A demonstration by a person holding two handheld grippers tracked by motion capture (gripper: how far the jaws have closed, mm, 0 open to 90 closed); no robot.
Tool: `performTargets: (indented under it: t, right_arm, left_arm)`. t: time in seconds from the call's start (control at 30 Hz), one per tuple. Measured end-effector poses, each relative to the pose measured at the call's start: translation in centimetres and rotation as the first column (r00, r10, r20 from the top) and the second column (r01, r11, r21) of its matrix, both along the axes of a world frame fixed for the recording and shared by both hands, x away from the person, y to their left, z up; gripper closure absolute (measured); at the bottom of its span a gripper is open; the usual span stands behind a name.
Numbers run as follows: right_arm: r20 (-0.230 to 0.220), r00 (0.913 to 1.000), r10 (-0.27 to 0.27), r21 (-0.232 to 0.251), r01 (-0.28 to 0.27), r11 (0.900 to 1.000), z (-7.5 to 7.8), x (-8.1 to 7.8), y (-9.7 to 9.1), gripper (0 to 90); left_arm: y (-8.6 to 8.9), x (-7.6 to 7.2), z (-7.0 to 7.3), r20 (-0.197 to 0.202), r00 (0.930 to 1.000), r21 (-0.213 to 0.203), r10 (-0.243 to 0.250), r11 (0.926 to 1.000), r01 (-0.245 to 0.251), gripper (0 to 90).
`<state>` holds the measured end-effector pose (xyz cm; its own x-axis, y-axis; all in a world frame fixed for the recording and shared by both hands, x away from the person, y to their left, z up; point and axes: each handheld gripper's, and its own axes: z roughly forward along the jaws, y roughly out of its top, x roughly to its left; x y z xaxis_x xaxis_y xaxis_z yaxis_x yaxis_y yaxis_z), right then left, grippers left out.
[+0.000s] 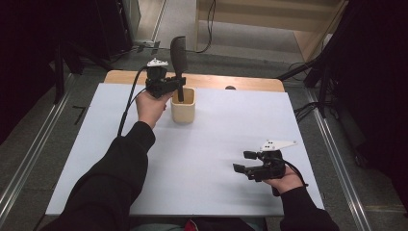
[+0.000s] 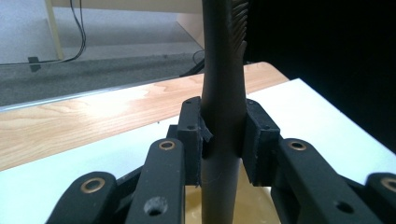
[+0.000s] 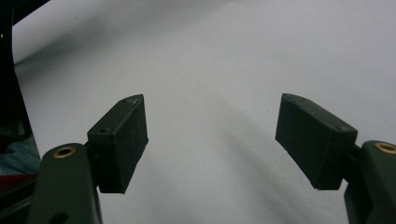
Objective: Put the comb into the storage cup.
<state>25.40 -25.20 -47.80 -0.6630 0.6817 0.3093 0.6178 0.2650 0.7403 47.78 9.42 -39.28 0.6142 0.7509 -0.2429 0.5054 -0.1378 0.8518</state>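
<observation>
While the left gripper pinches the handle of the dark, upright plastic spatula standing in the cream cup near the white table's far edge, move it straight along the cup's axis (tilting would likely tip the cup). Right gripper, jaws spread, idles near the right edge.
</observation>
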Motion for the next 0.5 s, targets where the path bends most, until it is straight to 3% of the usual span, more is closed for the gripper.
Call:
performTargets:
  t: [0.5]
  right_arm:
    - [0.000,1.0000,-0.001,-0.001,0.001,1.0000,0.0,0.0,0.0,23.5]
  left_arm:
    - [-0.2,-0.3,-1.1,-0.004,1.0000,0.003,-0.005,1.0000,0.005,72.4]
